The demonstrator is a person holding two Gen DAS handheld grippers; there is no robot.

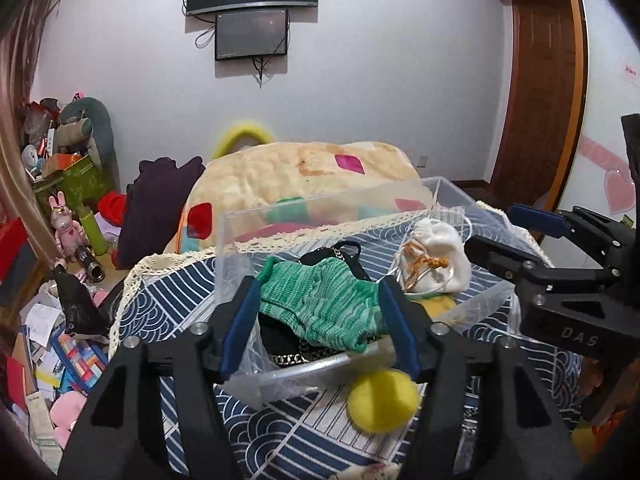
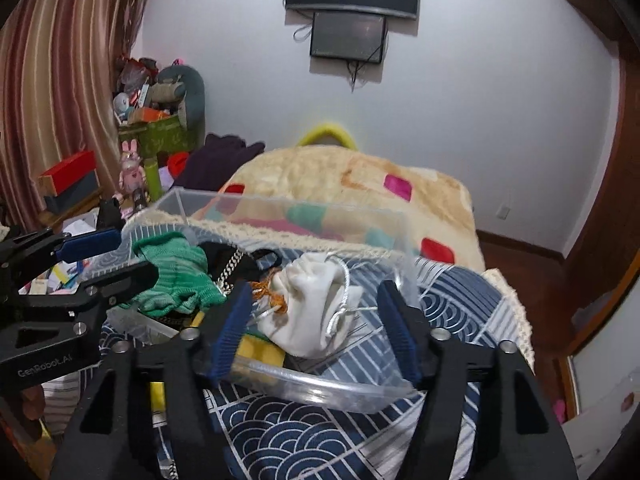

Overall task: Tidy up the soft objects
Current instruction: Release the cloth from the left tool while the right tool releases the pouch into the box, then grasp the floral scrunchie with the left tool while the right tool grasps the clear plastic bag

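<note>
Black chained item [image 1: 316, 350] half-hidden under green knit [image 1: 320, 304]

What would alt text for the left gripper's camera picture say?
An open left gripper frames a clear plastic box holding a green knitted cloth and white drawstring pouch; a yellow sponge lies outside on the blue patterned cloth.

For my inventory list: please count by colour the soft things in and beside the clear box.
Green: 1, sock
White: 1, pouch
Black: 1, chain-strap item
Yellow: 2, sponge in the box, ball outside
Total: 5
</note>
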